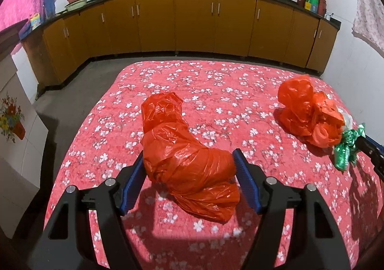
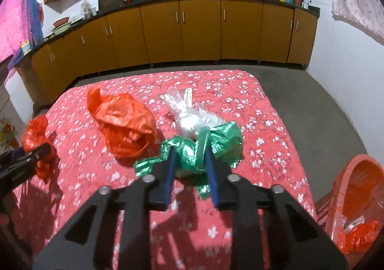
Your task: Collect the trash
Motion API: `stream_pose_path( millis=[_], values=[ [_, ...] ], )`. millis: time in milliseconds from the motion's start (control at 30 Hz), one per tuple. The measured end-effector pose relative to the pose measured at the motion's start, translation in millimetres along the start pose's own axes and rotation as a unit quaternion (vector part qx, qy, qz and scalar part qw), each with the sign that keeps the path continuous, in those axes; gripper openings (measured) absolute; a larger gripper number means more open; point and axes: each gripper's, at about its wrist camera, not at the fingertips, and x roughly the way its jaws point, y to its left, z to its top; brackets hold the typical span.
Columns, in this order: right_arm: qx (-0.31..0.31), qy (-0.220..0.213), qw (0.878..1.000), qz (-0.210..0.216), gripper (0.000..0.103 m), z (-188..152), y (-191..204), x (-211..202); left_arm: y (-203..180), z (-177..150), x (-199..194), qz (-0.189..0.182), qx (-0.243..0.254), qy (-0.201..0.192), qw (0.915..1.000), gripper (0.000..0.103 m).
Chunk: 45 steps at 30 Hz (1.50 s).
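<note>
Left gripper [image 1: 188, 164] straddles orange bag [image 1: 184, 162] unclenched; right gripper [image 2: 190, 154] pinches green wrapper [image 2: 216, 142].

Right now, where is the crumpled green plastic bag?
The crumpled green plastic bag lies on the flowered red tablecloth, pinched by the right gripper, between the orange bag and clear bag.

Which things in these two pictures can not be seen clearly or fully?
- Red plastic basin, right wrist view: cut off by the frame edge.
- Clear plastic bag, right wrist view: near end hidden behind the green crumpled plastic bag.
- Right tongs, left wrist view: cut off at the edge.
</note>
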Motion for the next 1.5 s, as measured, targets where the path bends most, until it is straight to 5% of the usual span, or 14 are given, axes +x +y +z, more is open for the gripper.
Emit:
stream_pose_path(
  millis=[100,500,567,633,700,1267,1433,1500],
  values=[
    [0.002,-0.001,1.0,-0.003,0.003,-4,-2,-8,-2,-1,-7,-0.006,0.002,-0.004,1.0,0.07],
    [0.029,0.004,0.999,0.033,0.003,-25,-21,-43,-11,-2,-32,-0.02,0.014,-0.024,0.9994,0.07],
    [0.025,0.002,0.999,0.036,0.006,-27,-20,-47,-12,-3,-33,-0.021,0.015,-0.024,0.9994,0.07],
    [0.025,-0.002,0.999,0.039,0.022,-26,-21,-50,-12,-3,-33,-0.022,0.014,-0.024,0.9994,0.07],
    [0.034,-0.011,0.998,0.042,0.049,-25,-22,-54,-12,-3,-34,-0.024,0.014,-0.025,0.9993,0.07],
    [0.066,0.006,0.998,0.019,0.073,5,-49,5,-17,-3,-19,-0.031,0.01,-0.02,0.9993,0.07],
    [0.058,0.034,0.997,0.031,0.073,10,-50,30,-23,-3,-13,-0.036,0.011,-0.018,0.9991,0.07],
    [0.056,0.039,0.997,0.04,0.066,11,-49,33,-25,-3,-12,-0.038,0.011,-0.018,0.999,0.07]
  ],
)
